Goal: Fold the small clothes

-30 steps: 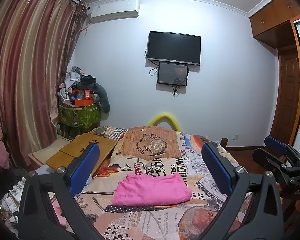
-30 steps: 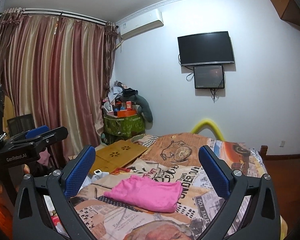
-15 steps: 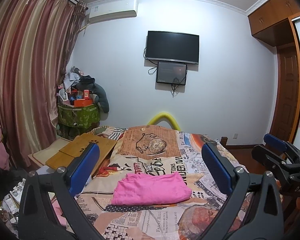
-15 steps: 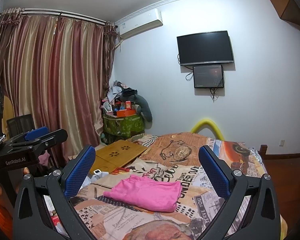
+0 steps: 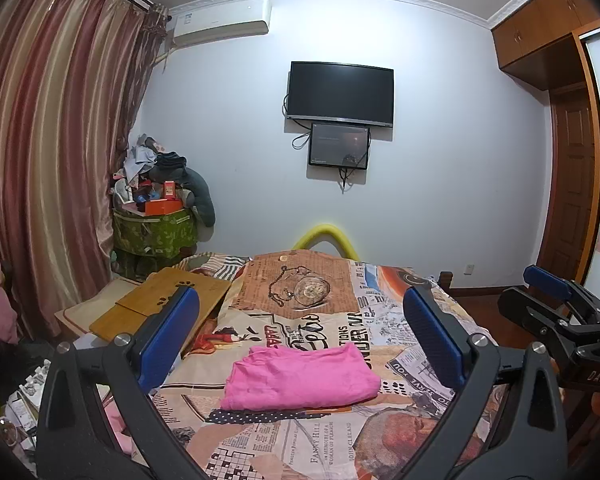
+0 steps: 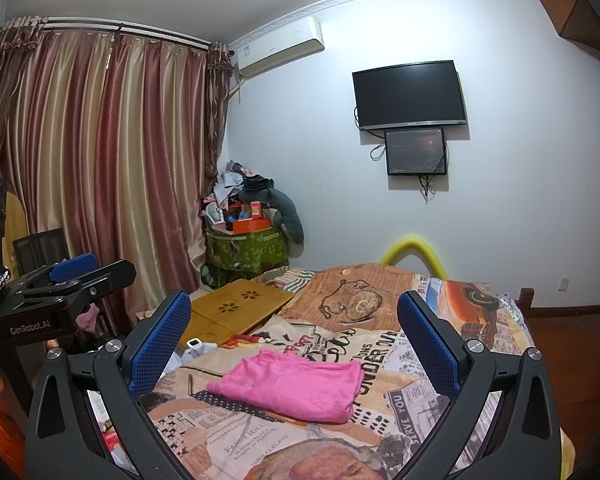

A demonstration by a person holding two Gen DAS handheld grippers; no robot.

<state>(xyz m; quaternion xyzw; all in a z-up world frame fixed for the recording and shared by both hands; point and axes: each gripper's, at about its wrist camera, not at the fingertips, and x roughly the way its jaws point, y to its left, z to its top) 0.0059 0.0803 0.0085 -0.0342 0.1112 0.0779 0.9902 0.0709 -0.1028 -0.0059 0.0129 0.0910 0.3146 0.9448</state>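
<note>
While both grippers hover above the bed (image 5: 324,448), one folded pink garment (image 5: 302,376) lies flat on its newspaper-print cover, touched by neither. Left gripper (image 5: 300,336): fingers spread wide, empty. Right gripper (image 6: 294,338): fingers spread wide, empty. One green fabric bin (image 5: 154,232) in the corner, heaped with clothes and orange boxes. Two wall screens, one bamboo lap tray (image 5: 160,304).
</note>
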